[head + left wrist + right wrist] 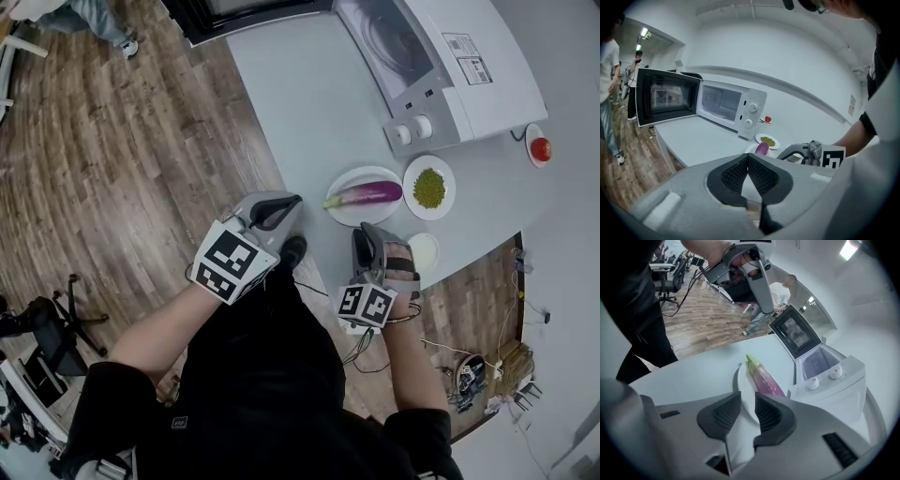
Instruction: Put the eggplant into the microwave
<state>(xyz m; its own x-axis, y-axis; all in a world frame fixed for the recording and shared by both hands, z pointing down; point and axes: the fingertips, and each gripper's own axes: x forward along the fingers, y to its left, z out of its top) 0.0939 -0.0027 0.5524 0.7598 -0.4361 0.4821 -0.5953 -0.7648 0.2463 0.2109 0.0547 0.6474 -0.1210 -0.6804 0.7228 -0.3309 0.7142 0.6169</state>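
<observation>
The purple eggplant (367, 194) with a green stem lies on a white plate (342, 181) on the grey table, in front of the white microwave (459, 56), whose door (253, 14) stands open. My right gripper (366, 232) hovers just short of the plate, open by a narrow gap with nothing in it. From its view the eggplant (764, 378) lies straight ahead of the right gripper (747, 408). My left gripper (296, 201) hangs at the table's near edge, left of the plate, and is shut and empty. Its view shows the eggplant (761, 148) beyond the left gripper (748, 160).
A plate of green peas (429, 187) sits right of the eggplant's plate. A small white dish (424, 251) is near the table edge. A red tomato (540, 148) rests on a saucer at far right. People stand on the wood floor (112, 141) to the left.
</observation>
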